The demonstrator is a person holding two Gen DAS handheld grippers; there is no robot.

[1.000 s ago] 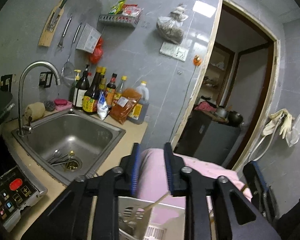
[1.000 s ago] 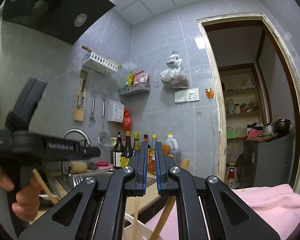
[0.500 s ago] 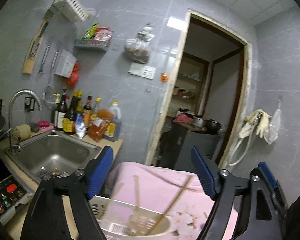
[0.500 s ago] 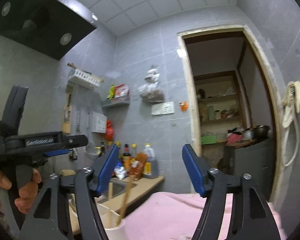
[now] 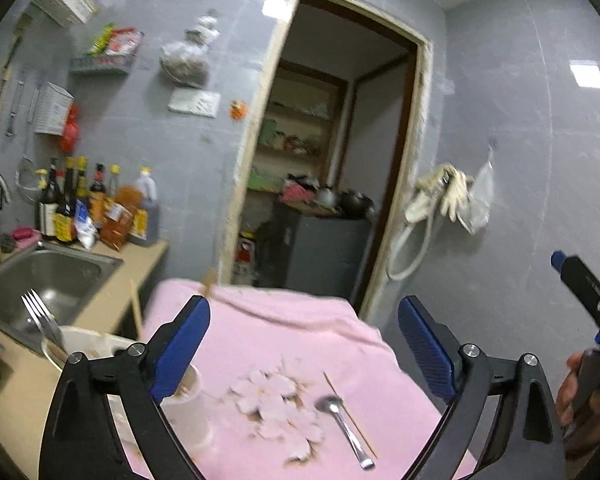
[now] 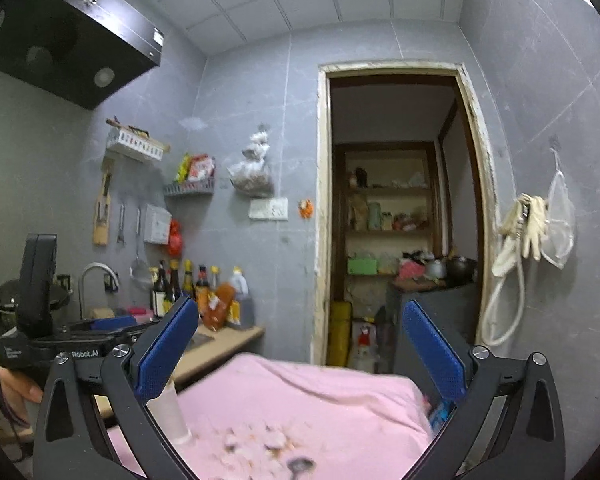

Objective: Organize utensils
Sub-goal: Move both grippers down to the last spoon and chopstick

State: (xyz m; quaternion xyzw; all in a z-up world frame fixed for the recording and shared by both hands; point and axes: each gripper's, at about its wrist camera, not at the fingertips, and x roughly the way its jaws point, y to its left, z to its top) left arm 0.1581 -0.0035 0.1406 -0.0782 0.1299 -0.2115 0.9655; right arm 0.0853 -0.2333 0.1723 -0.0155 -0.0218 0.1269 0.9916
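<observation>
My left gripper (image 5: 304,340) hangs over the pink flowered tablecloth (image 5: 300,340), its jaws opening wide with nothing between them. A metal spoon (image 5: 342,428) and a thin wooden chopstick (image 5: 350,420) lie side by side on the cloth ahead of it. At the left a white utensil holder (image 5: 80,356) stands with a fork (image 5: 40,316) and a chopstick (image 5: 135,308) upright in it. My right gripper (image 6: 300,344) points level above the same cloth (image 6: 320,400), jaws opening, nothing in them. The spoon's bowl (image 6: 300,465) shows at that view's bottom edge.
A steel sink (image 5: 40,280) and sauce bottles (image 5: 96,208) line the counter at the left. An open doorway (image 5: 320,160) leads to a storage room straight ahead. Gloves (image 5: 448,196) hang on the right wall. A range hood (image 6: 60,40) juts out at the upper left.
Both grippers went from nearly shut to wide open. Both views swung right, away from the sink and holder, and the spoon and chopstick on the cloth came into sight.
</observation>
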